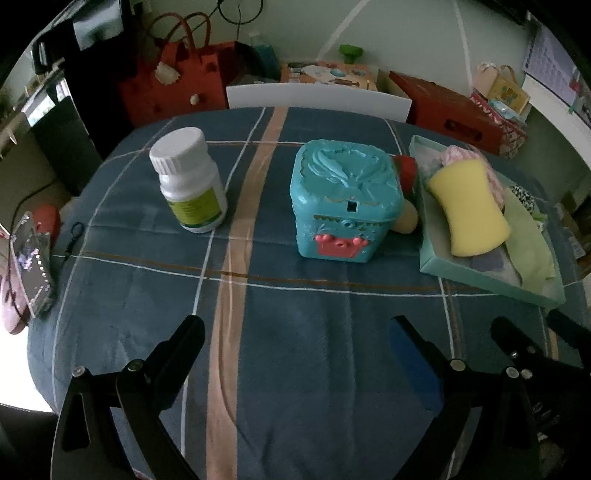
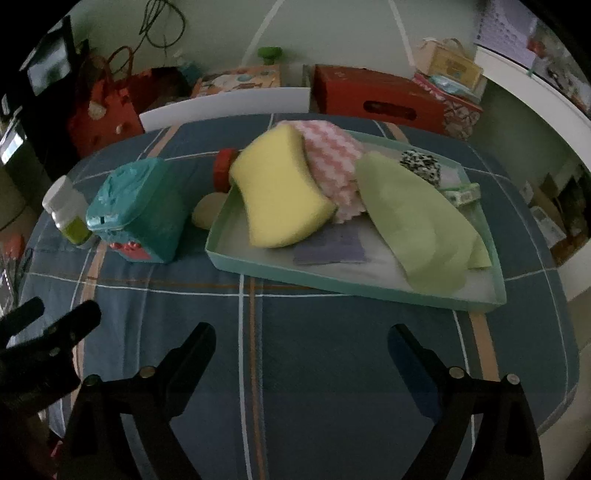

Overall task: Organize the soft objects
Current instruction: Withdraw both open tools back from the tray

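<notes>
Both tools look alike: the left gripper [image 1: 297, 332] and the right gripper [image 2: 303, 341] are matte black, each with two tapering fingers [image 2: 192, 350] on angular black brackets. Small silver screws [image 1: 458, 364] dot the joints. A blue pad [image 1: 417, 365] lines one finger of each.

Dim room, pale wall [image 1: 406, 33].
White chair back [image 1: 317, 96] behind the table; red bag [image 1: 173, 81] and red box [image 2: 376, 96] by the wall.
</notes>
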{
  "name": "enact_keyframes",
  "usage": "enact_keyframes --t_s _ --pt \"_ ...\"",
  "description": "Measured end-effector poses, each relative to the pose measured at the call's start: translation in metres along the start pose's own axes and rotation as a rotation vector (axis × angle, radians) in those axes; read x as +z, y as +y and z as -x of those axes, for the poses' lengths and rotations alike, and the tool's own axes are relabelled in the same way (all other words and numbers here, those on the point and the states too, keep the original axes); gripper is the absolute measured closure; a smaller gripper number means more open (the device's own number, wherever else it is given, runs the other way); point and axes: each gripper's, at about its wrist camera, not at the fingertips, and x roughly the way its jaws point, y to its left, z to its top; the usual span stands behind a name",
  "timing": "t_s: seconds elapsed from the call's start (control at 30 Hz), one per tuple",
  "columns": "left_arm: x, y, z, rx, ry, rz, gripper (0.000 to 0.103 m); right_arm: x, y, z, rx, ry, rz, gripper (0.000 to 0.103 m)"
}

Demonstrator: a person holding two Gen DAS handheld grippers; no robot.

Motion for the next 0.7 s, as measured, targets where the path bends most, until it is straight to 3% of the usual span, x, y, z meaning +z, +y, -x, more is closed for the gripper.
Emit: enact_keyframes --t_s 0.7 --pt "-0.018 -0.051 0.026 0.014 -0.02 -0.093 0.004 -0.01 -0.045 0.023 0.012 -0.031 -0.096 0.007"
